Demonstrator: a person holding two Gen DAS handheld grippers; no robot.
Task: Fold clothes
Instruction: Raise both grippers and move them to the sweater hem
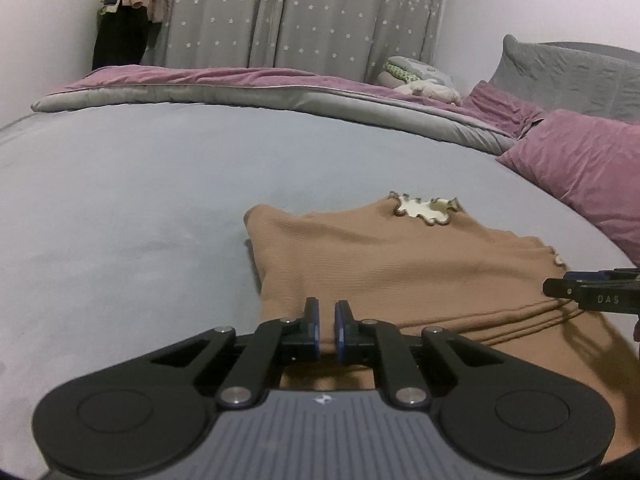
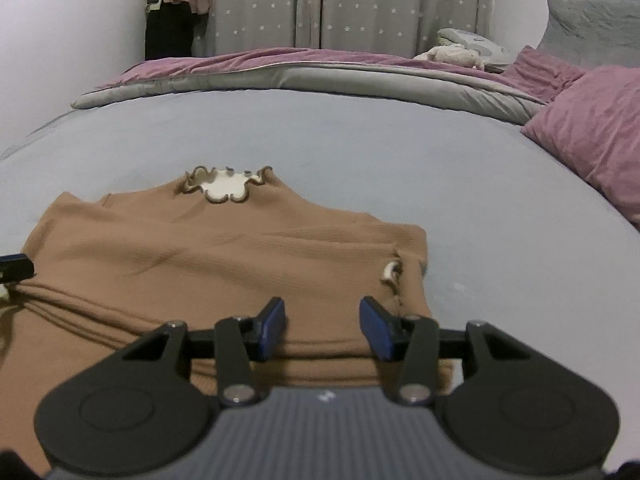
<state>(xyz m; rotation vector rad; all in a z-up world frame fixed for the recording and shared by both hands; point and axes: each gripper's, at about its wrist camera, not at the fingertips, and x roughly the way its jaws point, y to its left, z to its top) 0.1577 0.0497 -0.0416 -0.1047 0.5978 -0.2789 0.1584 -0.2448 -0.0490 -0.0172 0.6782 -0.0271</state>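
A brown ribbed top [image 1: 400,264] [image 2: 200,256] lies flat on the grey-blue bed sheet [image 1: 160,200], its cream ruffled collar [image 2: 226,186] pointing away from me. My left gripper [image 1: 327,322] is at the top's near left hem. Its blue pads are almost together and pinch a fold of the cloth, and wrinkles run across the hem from there. My right gripper [image 2: 323,324] hovers over the near right hem with its pads well apart, cloth under them but not pressed. Each gripper's black tip shows at the edge of the other's view.
Purple pillows [image 1: 580,168] [image 2: 592,128] lie to the right. A rolled-back grey and purple duvet [image 1: 240,88] runs along the far side of the bed, with small folded items and a soft toy [image 1: 420,80] behind it. Star-patterned curtains [image 1: 300,12] and hanging clothes [image 1: 124,20] stand beyond.
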